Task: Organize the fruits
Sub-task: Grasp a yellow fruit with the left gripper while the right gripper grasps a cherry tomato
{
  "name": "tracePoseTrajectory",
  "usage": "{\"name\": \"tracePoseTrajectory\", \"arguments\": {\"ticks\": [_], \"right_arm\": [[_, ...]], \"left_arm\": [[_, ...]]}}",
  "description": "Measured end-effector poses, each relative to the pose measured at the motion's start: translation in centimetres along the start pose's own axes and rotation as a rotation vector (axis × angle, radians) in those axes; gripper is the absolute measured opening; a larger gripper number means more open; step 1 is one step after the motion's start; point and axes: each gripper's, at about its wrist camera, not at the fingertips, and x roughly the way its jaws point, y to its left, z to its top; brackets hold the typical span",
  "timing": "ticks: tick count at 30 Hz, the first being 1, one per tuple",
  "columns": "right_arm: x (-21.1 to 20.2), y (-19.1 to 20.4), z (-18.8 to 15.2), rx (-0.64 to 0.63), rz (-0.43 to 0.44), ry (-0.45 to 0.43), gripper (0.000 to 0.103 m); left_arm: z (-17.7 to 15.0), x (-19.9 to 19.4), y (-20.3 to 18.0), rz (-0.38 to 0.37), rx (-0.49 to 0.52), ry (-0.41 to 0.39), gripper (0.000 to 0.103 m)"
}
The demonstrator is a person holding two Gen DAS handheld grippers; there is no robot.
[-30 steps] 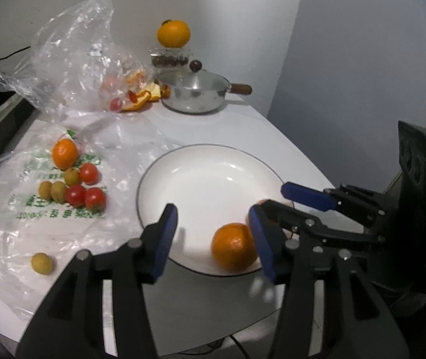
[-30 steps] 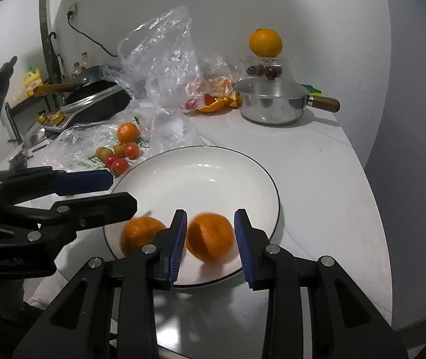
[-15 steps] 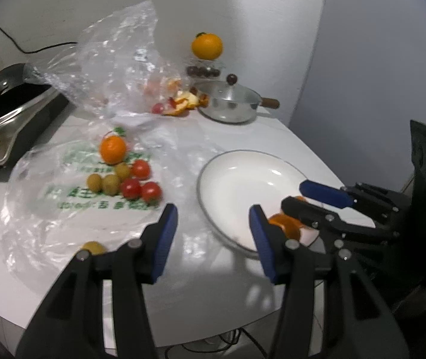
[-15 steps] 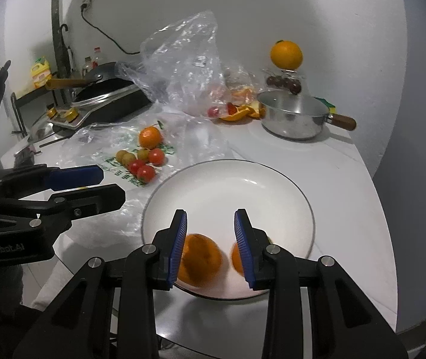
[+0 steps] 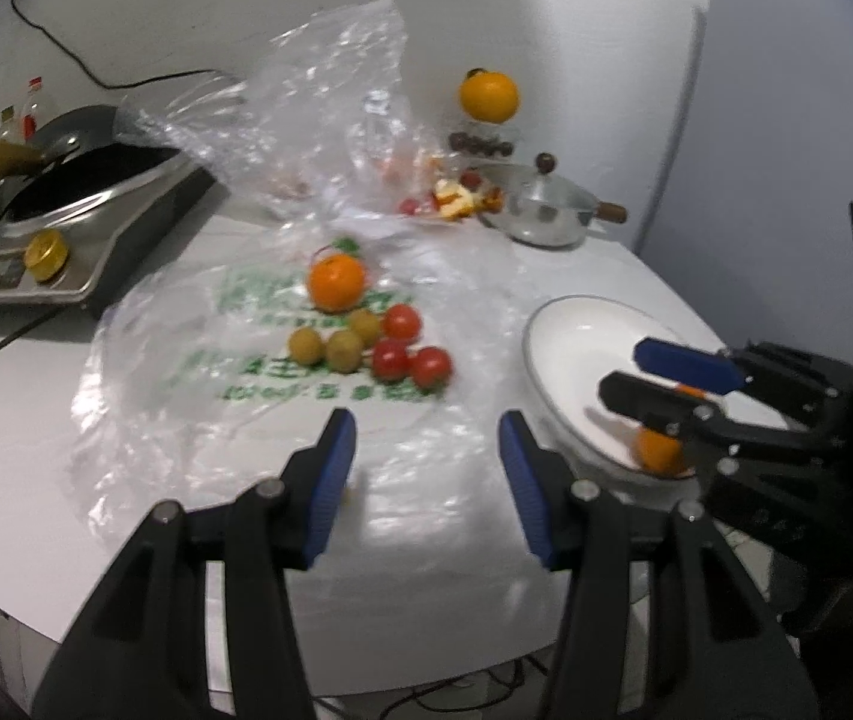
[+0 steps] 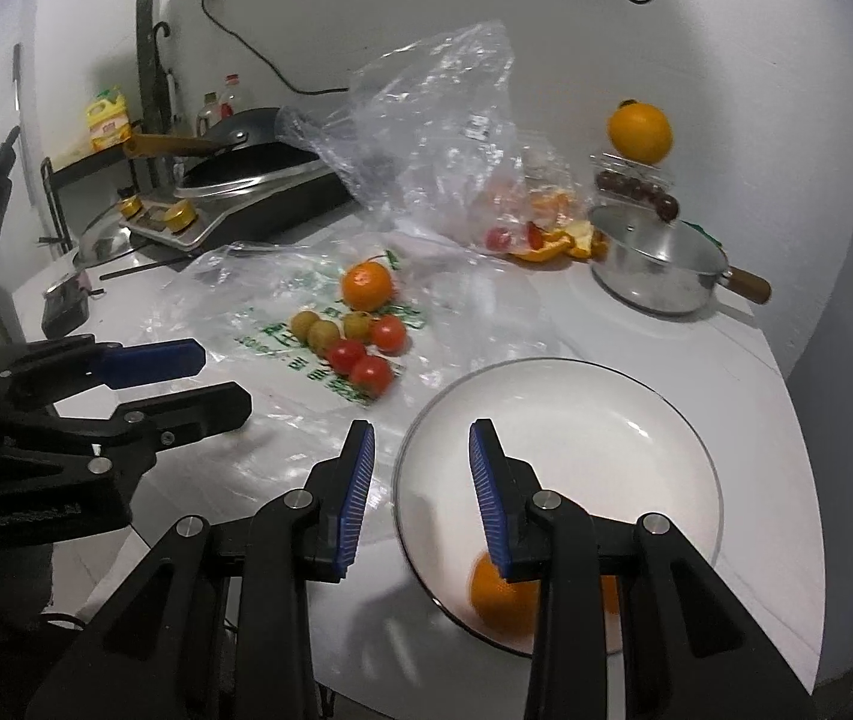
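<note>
Both grippers have swung left off the plate [image 6: 636, 396], where oranges [image 6: 501, 597] lie; left gripper [image 5: 426, 480] and right gripper [image 6: 420, 495] gape, empty. Next: reach the far-left fruit pile [image 5: 366, 336].

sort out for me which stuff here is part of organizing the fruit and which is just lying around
Job: white plate, oranges on it, orange on the bag, cherry tomatoes, small green fruits.

Lying about: lidded saucepan, cooktop with pan, orange peels.

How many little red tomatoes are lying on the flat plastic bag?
3, clustered below the orange: upper tomato, middle tomato, nearest tomato. More red bits show far back in the crumpled bag, unclear.
</note>
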Motion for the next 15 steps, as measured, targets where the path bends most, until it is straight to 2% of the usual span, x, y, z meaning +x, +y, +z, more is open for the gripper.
{"name": "tracePoseTrajectory", "arguments": {"ticks": [15], "right_arm": [[3.2,2.5,1.4,-0.032,0.032,0.042,0.035]], "left_arm": [[-1.5,3.6,4.3,0.063,-0.045,0.095,0.05]]}}
